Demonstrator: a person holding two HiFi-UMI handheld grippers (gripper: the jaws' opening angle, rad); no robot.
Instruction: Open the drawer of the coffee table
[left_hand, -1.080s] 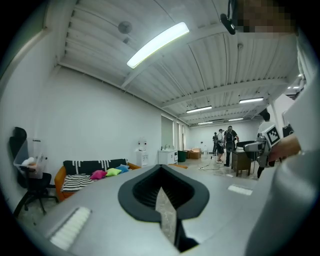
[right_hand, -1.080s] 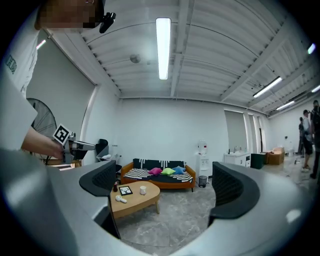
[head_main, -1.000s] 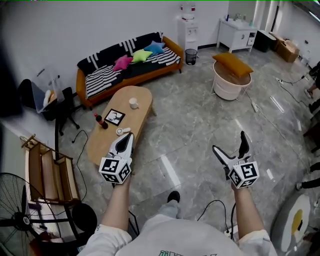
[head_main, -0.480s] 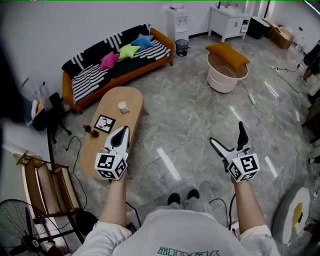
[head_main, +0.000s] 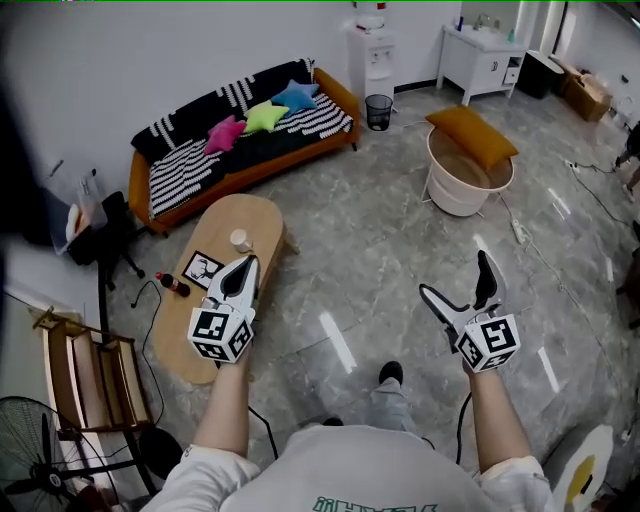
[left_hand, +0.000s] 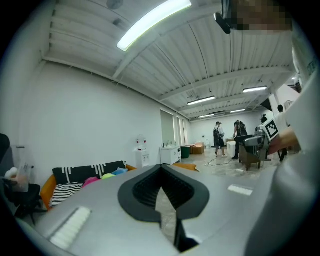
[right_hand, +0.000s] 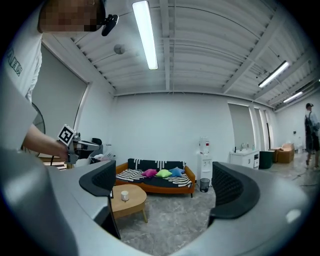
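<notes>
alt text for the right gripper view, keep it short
Right gripper with its black-padded jaws wide apart and nothing between them, aimed across a grey marble floor at an oval light-wood coffee table bearing a white cup. Behind stands an orange sofa with a black-and-white striped throw and pink, green and blue cushions.

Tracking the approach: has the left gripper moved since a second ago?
Yes. Head view: the left gripper went forward along the table; its tip now lies just short of the cup, earlier well short.
</notes>
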